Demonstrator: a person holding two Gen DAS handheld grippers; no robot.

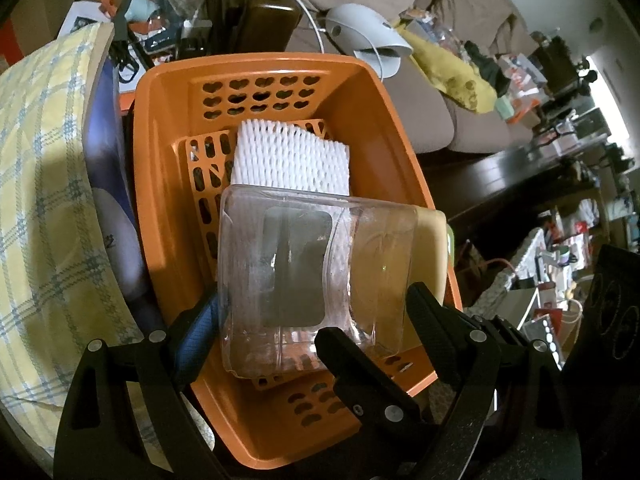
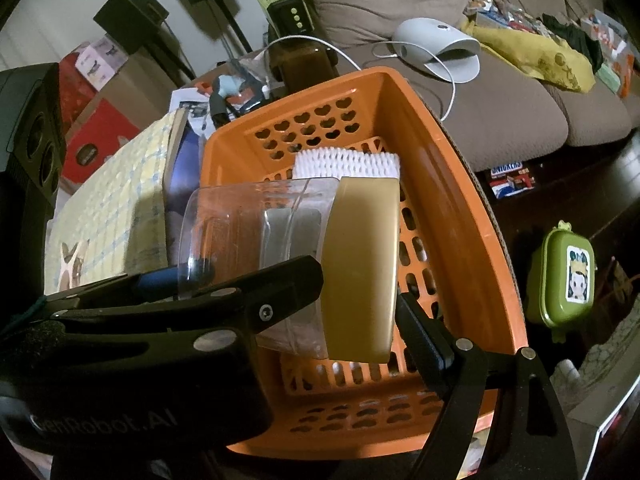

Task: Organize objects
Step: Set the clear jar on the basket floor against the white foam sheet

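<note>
I see the orange basket in front of the brown sofa, with white foam netting at its far end, while my left claw and right claw both clamp the clear, tan-lidded jar lying sideways over the basket's near end.
</note>
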